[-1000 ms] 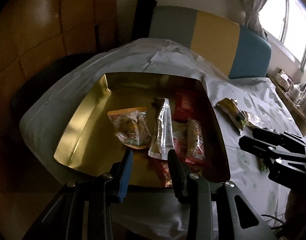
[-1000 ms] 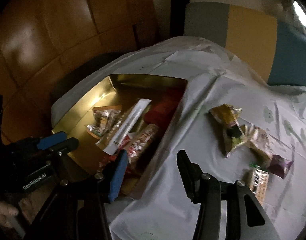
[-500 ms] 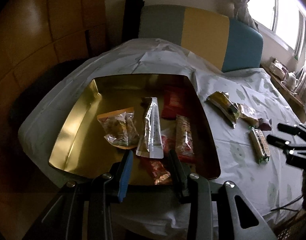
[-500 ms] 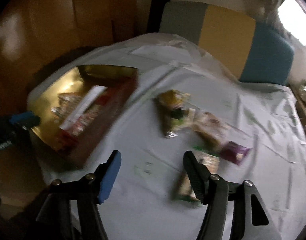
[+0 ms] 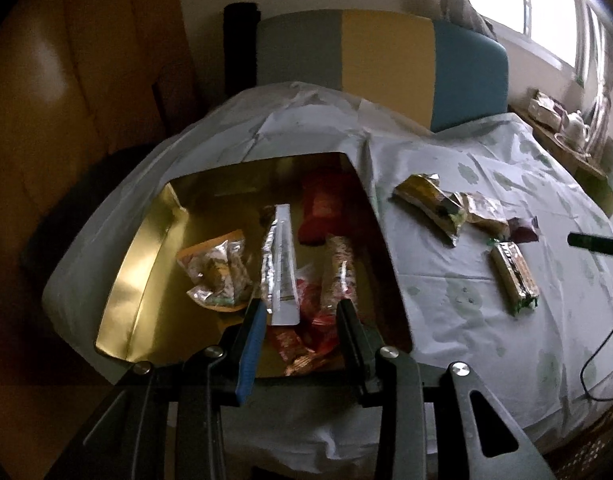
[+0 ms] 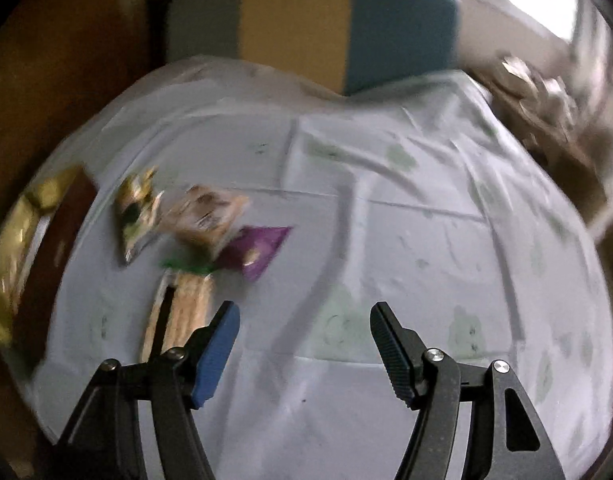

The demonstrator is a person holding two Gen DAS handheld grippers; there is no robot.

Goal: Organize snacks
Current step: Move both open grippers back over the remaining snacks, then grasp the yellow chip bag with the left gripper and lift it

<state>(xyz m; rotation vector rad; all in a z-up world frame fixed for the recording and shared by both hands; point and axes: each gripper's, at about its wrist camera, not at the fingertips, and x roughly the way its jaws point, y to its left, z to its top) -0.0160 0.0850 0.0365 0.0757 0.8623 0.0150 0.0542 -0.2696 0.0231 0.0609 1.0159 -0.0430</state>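
Your left gripper [image 5: 300,316] hung over the near edge of the shallow gold metal tray [image 5: 130,280], jaws moderately apart, nothing between them. Straight ahead of its tips lay the long silver foil sachet [image 5: 280,268], with an orange-edged clear snack bag [image 5: 216,276] to its left and a clear-wrapped cracker bar [image 5: 338,272] to its right. A red packet [image 5: 322,216] sat further back in the tray, and more red wrappers [image 5: 302,344] were partly hidden behind the fingers.

Your right gripper [image 6: 304,326] was spread wide and empty above the white tablecloth with faint green prints [image 6: 386,240]. Just left of its blue-padded finger [image 6: 216,354] lay the green-ended biscuit pack [image 6: 186,308], partly covered by that finger. Beyond it sat a loose cluster, touching or overlapping: a yellow-green crinkled packet [image 6: 136,212], a tan clear-wrapped snack [image 6: 206,216] and a purple pouch [image 6: 258,250].

The right wrist view was badly motion-blurred, so labels couldn't be read, and the tray was cut off at its left edge. In the left wrist view only a dark tip of your right gripper showed at the right border.

Behind the table stood a grey, yellow and blue panelled chair back [image 5: 382,68], wooden panelling [image 5: 66,100] on the left, and a bright window [image 5: 546,12] on the right with a cluttered sideboard [image 5: 566,136] below
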